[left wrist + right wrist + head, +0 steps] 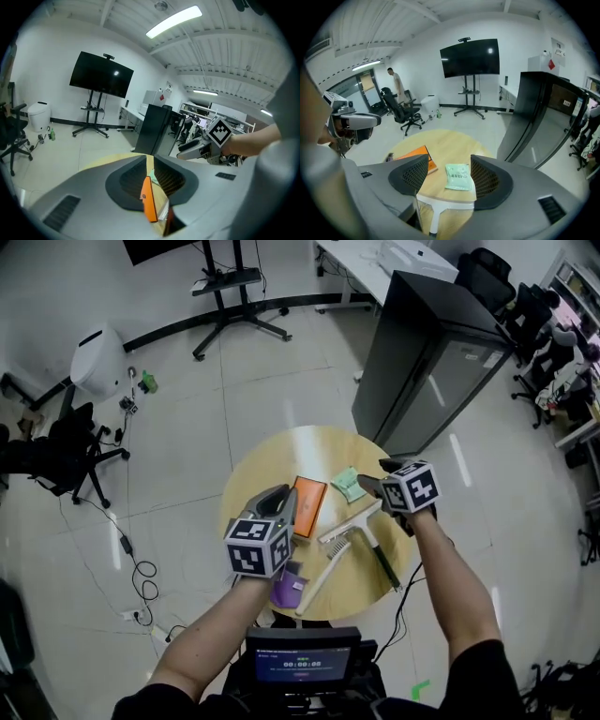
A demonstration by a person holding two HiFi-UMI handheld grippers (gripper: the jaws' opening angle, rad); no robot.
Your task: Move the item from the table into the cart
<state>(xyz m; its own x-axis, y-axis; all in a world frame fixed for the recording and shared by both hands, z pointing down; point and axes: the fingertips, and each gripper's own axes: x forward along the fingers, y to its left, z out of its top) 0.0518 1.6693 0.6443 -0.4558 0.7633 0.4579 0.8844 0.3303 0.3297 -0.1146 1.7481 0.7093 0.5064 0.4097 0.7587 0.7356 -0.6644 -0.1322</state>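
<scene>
I read the right tongs [449,159] wide open, empty, framing the green packet [458,177] beyond the white squeegee [440,206]. The left tongs [149,159] are narrowly open, with the orange book [148,204] on the counter [440,143] in line between them.

Round table [281,454] bears orange book [309,505], green packet [348,485], squeegee [349,524]

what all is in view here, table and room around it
table: 1, light wood, round, mid-floor
box: 1, orange, flat on table's left half
packet: 1, pale green, right of the box
long-handled tools: 2 it seems, white heads, crossed at table's near right
purple item: 1, table's near edge, partly hidden
cabinet: 1, black, beyond the table, right
tv on stand: 1, black, far wall
office chair: 1, black, left of table
screen: 1, dark with blue glow, below table's near edge
left gripper: 1, grey, jaws apart, empty, by the box's left edge
right gripper: 1, grey, jaws apart, empty, pointed at the packet
forearms: 2, bare, black sleeves
</scene>
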